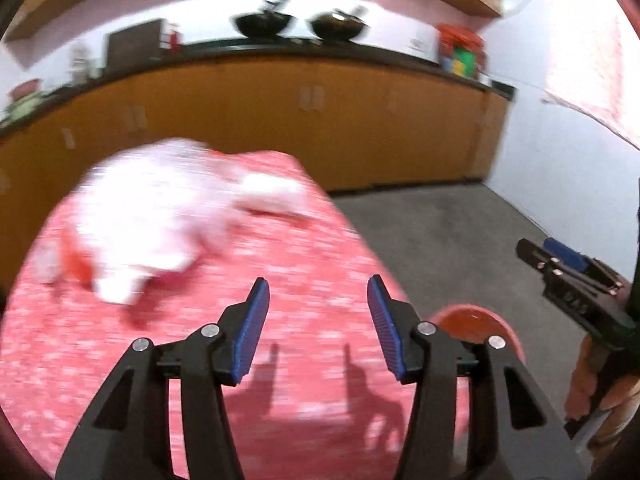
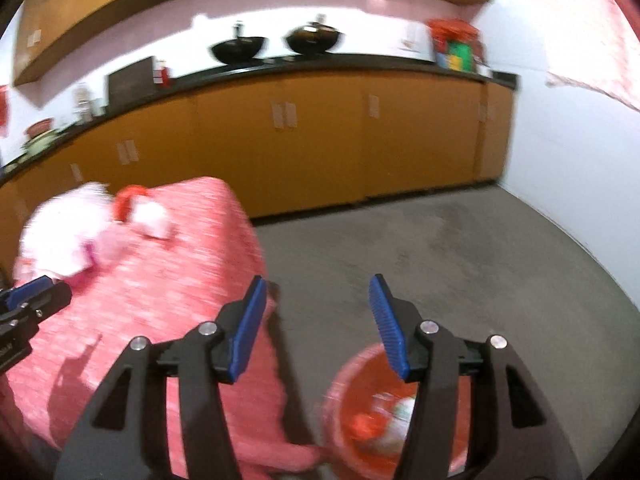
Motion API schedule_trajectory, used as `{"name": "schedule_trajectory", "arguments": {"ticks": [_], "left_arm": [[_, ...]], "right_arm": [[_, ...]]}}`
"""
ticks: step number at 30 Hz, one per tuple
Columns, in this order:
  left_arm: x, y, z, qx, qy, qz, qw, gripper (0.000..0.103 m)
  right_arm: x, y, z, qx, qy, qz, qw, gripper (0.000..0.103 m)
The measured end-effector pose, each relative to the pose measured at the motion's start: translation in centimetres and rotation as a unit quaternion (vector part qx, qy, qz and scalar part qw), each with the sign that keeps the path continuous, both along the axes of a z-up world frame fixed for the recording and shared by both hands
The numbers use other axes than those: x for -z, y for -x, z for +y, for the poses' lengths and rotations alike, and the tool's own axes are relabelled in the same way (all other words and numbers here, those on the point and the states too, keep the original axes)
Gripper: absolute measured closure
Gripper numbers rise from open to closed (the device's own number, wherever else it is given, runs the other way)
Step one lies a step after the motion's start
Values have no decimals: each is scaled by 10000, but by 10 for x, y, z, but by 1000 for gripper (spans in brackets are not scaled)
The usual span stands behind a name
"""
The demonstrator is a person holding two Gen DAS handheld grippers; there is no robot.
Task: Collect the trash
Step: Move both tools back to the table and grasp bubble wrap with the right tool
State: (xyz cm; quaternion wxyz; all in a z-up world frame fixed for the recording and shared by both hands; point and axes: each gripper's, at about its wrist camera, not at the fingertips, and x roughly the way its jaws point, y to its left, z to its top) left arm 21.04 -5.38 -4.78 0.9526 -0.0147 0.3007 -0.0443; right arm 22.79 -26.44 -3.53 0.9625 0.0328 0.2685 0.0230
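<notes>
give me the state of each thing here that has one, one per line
left gripper: open, nothing between its fingers
right gripper: open, nothing held
red bucket: on the floor beside the table, trash inside
white trash pile: lying on the red tablecloth, not yet collected

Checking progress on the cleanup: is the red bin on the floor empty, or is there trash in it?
Not empty. The red bin beside the table holds blurred white and red scraps, seen in the right wrist view. How full, I cannot tell.
</notes>
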Motion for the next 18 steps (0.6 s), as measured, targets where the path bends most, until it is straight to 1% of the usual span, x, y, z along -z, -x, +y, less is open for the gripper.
{"name": "schedule_trajectory", "arguments": {"ticks": [2, 6, 7, 9, 10, 13, 15, 17, 18], "left_arm": [[-5, 9, 30, -316, -109, -154, 9993, 47], [-10, 20, 86, -920, -222, -312, 9950, 45], [-9, 20, 104, -1104, -239, -315, 9931, 45], [-7, 22, 125, -1361, -278, -320, 9898, 45], [-5, 20, 141, -1562, -345, -338, 9865, 45], [-3, 19, 166, -1896, -464, -423, 9799, 45], [-1, 16, 180, -2062, -459, -442, 9764, 45], [2, 11, 197, -2257, -433, -445, 9722, 42], [4, 11, 205, -2300, -415, -447, 9713, 42]], "right_arm": [[-9, -2, 28, -272, -53, -62, 9996, 50], [-21, -13, 91, -828, -278, -89, 9961, 50], [-22, -14, 102, -923, -295, -103, 9952, 50], [-25, -17, 128, -1116, -310, -146, 9932, 50], [-27, -20, 146, -1246, -317, -190, 9915, 50], [-29, -25, 182, -1436, -361, -276, 9886, 50], [-30, -32, 203, -1571, -456, -286, 9861, 50], [-31, -36, 222, -1659, -504, -296, 9844, 47], [-31, -40, 234, -1733, -533, -309, 9830, 44]]}}
